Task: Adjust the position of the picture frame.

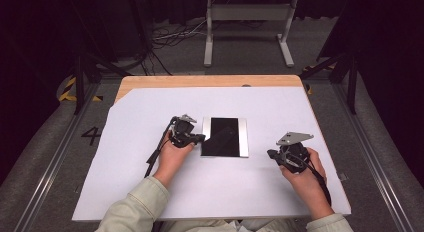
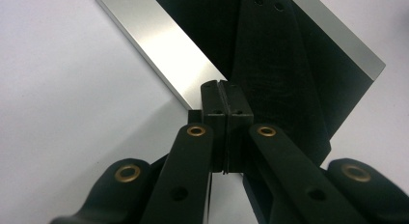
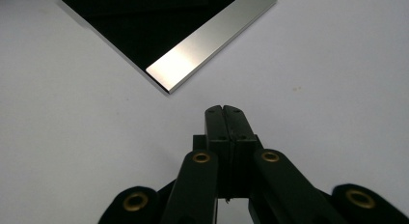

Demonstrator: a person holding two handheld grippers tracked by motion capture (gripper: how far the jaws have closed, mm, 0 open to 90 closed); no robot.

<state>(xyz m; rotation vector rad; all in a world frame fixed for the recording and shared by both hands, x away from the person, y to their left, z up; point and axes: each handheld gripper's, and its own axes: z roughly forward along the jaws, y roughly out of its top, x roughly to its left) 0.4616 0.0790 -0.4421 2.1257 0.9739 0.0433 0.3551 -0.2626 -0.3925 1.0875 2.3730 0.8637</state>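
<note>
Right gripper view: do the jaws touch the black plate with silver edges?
No: the shut right gripper hangs over bare white sheet, apart from the black plate.

— What does the room look like?
— Dark all round, black curtains at the back. A grey carpet floor (image 1: pixel 350 57) with loose cables (image 1: pixel 170 37) and a pale metal frame (image 1: pixel 248 27).
— And the counter (image 1: pixel 210 81)?
— Wooden, under a white sheet (image 1: pixel 150 167); rails (image 1: pixel 50 162) run beside it.

White-covered table (image 1: pixel 150 192), black plate (image 1: pixel 224 137) atop.
</note>
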